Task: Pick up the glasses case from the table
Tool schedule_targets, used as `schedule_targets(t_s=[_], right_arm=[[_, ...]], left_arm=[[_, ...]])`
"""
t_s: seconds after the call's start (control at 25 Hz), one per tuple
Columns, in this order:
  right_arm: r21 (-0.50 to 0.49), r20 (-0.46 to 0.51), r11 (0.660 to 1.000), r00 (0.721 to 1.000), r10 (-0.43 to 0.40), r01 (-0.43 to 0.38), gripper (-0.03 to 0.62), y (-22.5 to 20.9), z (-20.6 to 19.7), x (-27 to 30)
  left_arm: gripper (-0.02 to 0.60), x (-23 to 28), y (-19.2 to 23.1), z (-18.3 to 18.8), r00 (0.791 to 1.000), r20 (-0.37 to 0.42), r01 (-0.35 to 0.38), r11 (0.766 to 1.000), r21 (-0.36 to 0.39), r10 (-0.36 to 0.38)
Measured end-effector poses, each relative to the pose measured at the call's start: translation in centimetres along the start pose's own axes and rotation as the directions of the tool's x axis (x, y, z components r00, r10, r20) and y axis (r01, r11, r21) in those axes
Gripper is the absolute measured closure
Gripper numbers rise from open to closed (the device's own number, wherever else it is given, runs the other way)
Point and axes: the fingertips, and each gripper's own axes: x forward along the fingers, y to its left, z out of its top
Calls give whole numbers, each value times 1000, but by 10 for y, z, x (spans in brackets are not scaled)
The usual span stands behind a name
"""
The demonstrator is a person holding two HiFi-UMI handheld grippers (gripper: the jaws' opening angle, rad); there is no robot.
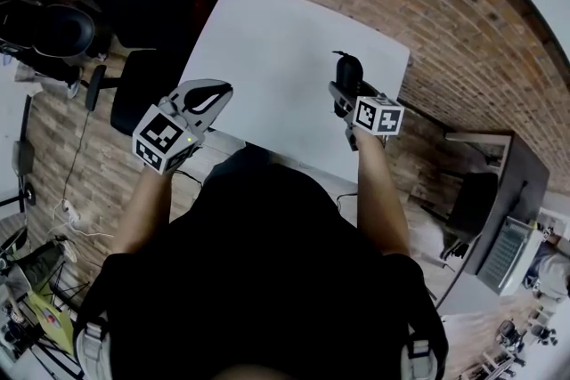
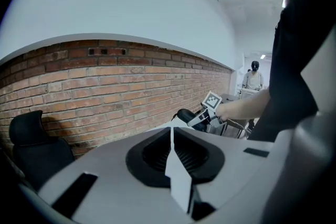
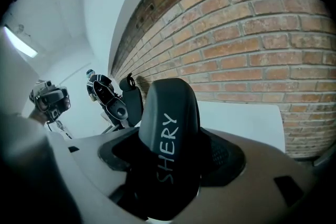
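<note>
Glasses case (image 3: 169, 128): we are clamping it in right tongs (image 1: 346, 89) above tabletop (image 1: 267, 40); left tongs (image 2: 171, 134) closed together, empty; we are favouring a firm, level hold

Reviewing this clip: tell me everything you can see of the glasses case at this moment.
The glasses case is a black, matte, hard-looking shell with a rounded end and white lettering, SHERY, running along its length. No open lid shows. It lies lengthwise between the jaws of the right gripper, rounded end pointing away, with the pads pressing on both its sides. In the head view it sits over the right part of the white table and seems lifted clear of it. Nothing else touches it.
</note>
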Motion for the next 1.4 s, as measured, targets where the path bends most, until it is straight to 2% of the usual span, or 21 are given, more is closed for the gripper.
schedule_targets(t_s=[0.56,0.92,1.4], right_arm=[[-51,88,999,996,22,-18,256,14,4,-69],[-83,151,996,988,30,-18,256,20,8,-118],[-106,236,994,972,25,0,256,28,10,-171]], left_arm=[[557,-4,-51,14,1000,28,11,1000,21,-12],[557,-3,-81,10,1000,8,9,1000,21,-9],[557,-2,-109,27,999,42,22,998,65,-25]])
